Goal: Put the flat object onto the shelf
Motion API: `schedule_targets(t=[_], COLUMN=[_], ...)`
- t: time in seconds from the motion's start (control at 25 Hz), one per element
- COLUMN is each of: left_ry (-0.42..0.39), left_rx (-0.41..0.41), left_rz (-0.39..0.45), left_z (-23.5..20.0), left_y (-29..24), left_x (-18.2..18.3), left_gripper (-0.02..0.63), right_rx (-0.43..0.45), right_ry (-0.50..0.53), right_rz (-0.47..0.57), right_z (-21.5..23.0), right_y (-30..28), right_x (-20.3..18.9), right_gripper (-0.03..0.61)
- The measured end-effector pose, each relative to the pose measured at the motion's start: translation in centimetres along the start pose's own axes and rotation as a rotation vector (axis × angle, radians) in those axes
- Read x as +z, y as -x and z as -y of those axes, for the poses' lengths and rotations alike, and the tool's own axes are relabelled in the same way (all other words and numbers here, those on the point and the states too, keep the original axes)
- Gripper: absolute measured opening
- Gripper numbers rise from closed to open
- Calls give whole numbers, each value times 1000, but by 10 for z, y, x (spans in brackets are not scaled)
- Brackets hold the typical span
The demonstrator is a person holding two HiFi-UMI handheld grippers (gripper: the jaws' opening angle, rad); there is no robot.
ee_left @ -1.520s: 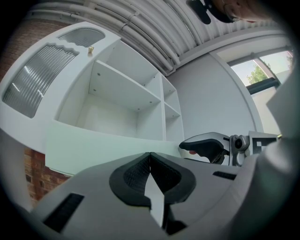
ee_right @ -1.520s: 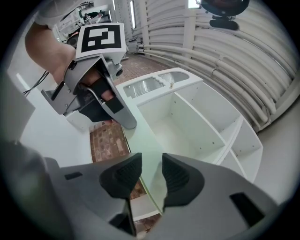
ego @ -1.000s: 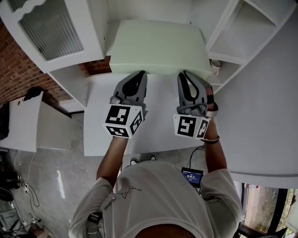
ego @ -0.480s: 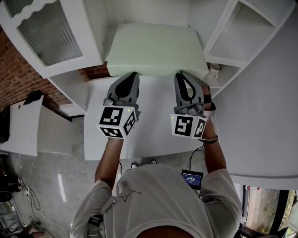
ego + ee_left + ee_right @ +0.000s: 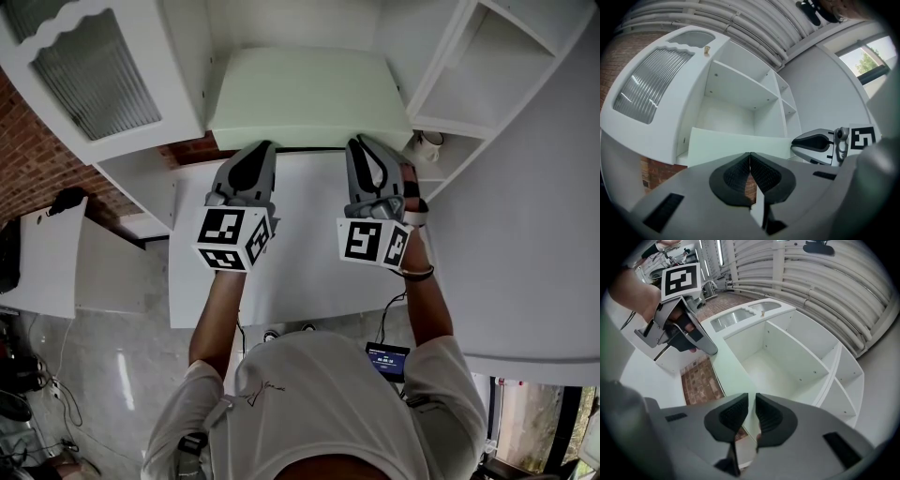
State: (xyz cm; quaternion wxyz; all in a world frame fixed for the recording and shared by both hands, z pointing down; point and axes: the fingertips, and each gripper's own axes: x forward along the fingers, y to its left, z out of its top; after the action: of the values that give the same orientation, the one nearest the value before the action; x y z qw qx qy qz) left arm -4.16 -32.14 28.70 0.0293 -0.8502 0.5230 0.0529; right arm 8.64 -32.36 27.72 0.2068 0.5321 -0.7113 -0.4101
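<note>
Pale green board point(image 5: 309, 98) lay partly inside the white cabinet's point(image 5: 469, 80) middle compartment. Left gripper point(image 5: 254, 153) and right gripper point(image 5: 363, 147) were each clamped on its near edge. Seating and release apparently remained. Only the right gripper view showed the depth ahead, and only the head view showed both grips.

Board point(image 5: 309, 98): pale green, thin, rectangular with rounded corners, with a plain, unmarked face. It is held roughly level in the air, its long side running across the front of the shelf point(image 5: 473, 89). The far edge sits at the mouth of the shelf's wide bay; contact there cannot be confirmed. The near edge is clamped in the jaws of the left gripper point(image 5: 251, 150) and the right gripper point(image 5: 367, 145), which are set apart along it.

Shelf: white, upright, with open bays. The wide bay has one cross-board, narrower bays stand beside it, and a ribbed-glass door is swung open.
</note>
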Motion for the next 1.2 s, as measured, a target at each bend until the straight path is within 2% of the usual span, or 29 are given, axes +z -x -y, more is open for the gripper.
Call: schedule_targets(t=[0.4, 1.04, 1.2], left_ry=[37, 43, 24], left_rx=[20, 40, 45], left_rz=[2, -22, -33], left_z=[-11, -27, -27], left_y=[-19, -41, -45], left_x=[-2, -7, -9], left_gripper=[14, 14, 14], right_rx=[10, 7, 4], right_ry=[-13, -84, -115], right_rz=[-11, -27, -31], right_z=[0, -4, -5], right_y=[-22, -52, -58], right_x=[-11, -24, -26], right_gripper=[64, 64, 64])
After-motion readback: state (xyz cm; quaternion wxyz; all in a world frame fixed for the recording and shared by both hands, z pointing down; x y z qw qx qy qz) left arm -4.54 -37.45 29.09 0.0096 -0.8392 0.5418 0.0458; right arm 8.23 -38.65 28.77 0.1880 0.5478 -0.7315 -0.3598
